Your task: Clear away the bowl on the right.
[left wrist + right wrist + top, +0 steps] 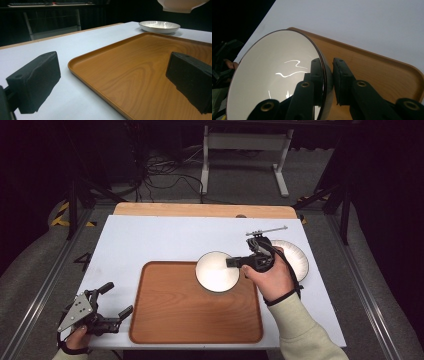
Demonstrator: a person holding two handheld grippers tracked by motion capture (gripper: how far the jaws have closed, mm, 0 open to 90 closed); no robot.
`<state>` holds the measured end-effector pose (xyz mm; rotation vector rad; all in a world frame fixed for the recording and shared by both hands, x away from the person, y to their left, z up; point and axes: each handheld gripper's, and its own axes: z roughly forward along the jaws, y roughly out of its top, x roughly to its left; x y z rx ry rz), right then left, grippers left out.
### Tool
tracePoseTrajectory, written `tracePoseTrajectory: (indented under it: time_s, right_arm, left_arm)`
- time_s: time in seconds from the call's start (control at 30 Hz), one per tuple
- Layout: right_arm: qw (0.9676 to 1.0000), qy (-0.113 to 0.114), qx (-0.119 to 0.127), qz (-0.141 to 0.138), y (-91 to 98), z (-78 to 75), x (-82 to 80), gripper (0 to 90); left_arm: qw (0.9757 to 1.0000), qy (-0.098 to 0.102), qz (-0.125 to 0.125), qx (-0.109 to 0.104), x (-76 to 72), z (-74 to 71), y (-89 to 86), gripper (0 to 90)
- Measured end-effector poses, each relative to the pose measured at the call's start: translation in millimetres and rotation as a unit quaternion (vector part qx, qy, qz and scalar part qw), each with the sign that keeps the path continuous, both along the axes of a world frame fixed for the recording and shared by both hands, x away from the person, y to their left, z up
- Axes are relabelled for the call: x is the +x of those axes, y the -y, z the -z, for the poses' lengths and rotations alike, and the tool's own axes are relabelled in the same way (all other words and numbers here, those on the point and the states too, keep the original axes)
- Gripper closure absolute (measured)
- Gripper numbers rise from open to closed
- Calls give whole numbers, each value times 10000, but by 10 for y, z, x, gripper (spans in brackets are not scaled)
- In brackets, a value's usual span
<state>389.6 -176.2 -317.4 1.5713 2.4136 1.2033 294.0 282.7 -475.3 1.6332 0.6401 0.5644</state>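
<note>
From the high view we see a wooden tray (pixel 195 312) lying on a white table (pixel 150 240), with a white bowl (pixel 217 271) over the tray's far right corner. The right gripper (pixel 235 262) has its jaws closed on that bowl's rim; in the right gripper view one jaw sits inside the bowl (pixel 274 82) and the other outside, pinching the dark-edged wall between them, and the tray (pixel 374 72) shows below it. In the left gripper view the bowl's underside (pixel 182 5) shows at the top edge, well above the tray (pixel 140 67), so it is held clear of the wood. A second white dish with a ribbed rim (pixel 295 255) rests on the table just right of the tray, behind the right hand (pixel 267 277). The left gripper (pixel 114 301) is near the table's front left corner, beside the tray's left edge, its jaws wide apart and gripping nothing; the left hand (pixel 77 337) holds it from below.
</note>
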Motion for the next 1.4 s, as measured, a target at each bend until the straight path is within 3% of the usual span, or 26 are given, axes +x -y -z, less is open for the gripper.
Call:
tracePoseTrajectory:
  time_s: [0.47, 1.0, 1.4]
  right_arm:
    - [9996, -69, -38, -270, -326, 93, -10, 787]
    - [9989, -361, -190, -228, -486, 577, 105, 778]
    - [9982, -518, -211, -198, -516, 772, 125, 776]
  left_arm:
    - [10000, 1, -2, 3, 0, 0, 0, 3]
    - [10000, -3, -1, -19, 1, 1, 1, 3]
    - [10000, -1, 6, -6, 0, 0, -1, 3]
